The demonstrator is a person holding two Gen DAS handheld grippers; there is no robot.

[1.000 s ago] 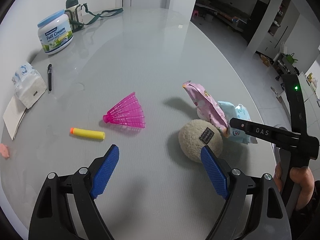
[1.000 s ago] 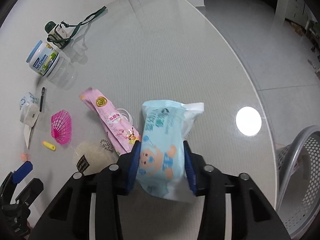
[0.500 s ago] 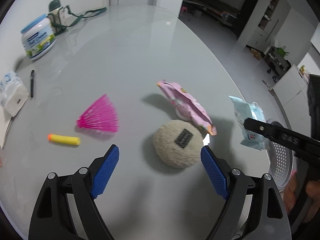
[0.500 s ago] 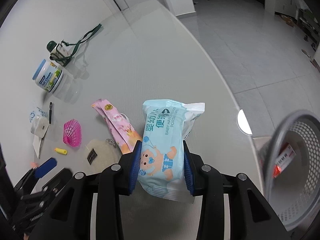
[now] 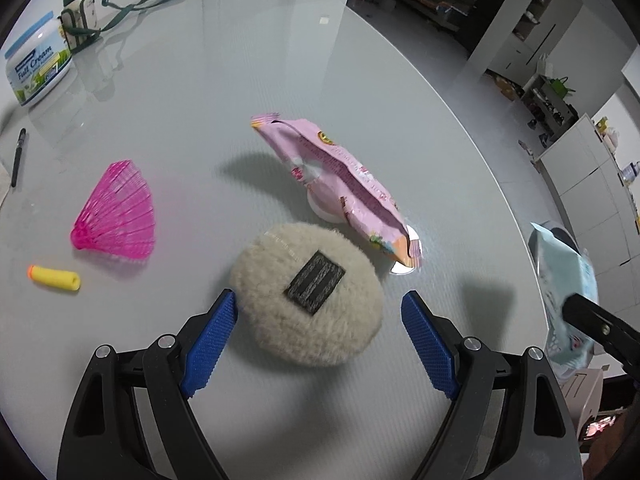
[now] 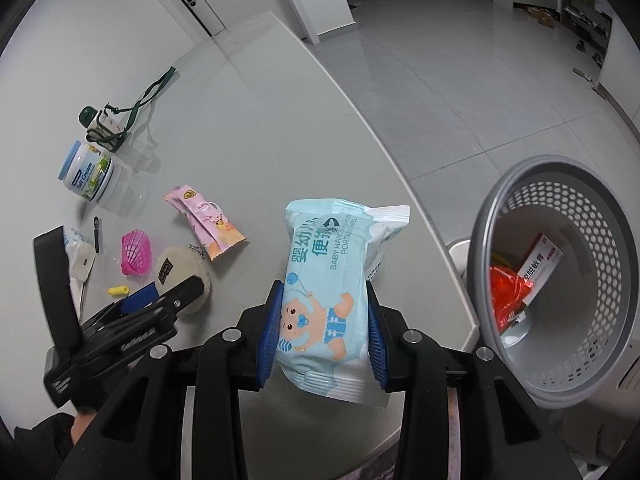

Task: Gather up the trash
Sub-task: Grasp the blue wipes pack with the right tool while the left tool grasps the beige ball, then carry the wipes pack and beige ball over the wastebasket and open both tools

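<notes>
The pale blue wipes pack (image 6: 326,300) stands upright between the blue pads of the right gripper (image 6: 323,330), which is clamped on its lower half; the pack sits at the centre of the right wrist view, held above the table (image 6: 256,152) near its edge. At about three o'clock from the pack, just off the table edge, a grey perforated basket (image 6: 592,216) tilts its mouth toward the camera, with a red crumpled wrapper (image 6: 508,296) and a red-and-white box (image 6: 540,264) lying inside. In the left wrist view the same pack (image 5: 560,280) shows at three o'clock, beyond the table rim. The left gripper (image 5: 320,332) has its jaws spread wide, the blue pads to either side of a cream fluffy pouch (image 5: 308,296) with a dark label; the left pad is at or just beside the fleece, the right pad apart from it. Leaning at one o'clock from the pouch is a pink snack packet (image 5: 340,176), propped over a small white object. At nine o'clock of the pouch lies a pink shuttlecock (image 5: 120,216), and below that a yellow foam dart (image 5: 54,278) with an orange tip. Far off at ten to eleven o'clock stand a milk powder tub (image 5: 36,72) and a green-strapped bottle (image 5: 78,12), with a black pen (image 5: 18,156) near the left edge.
</notes>
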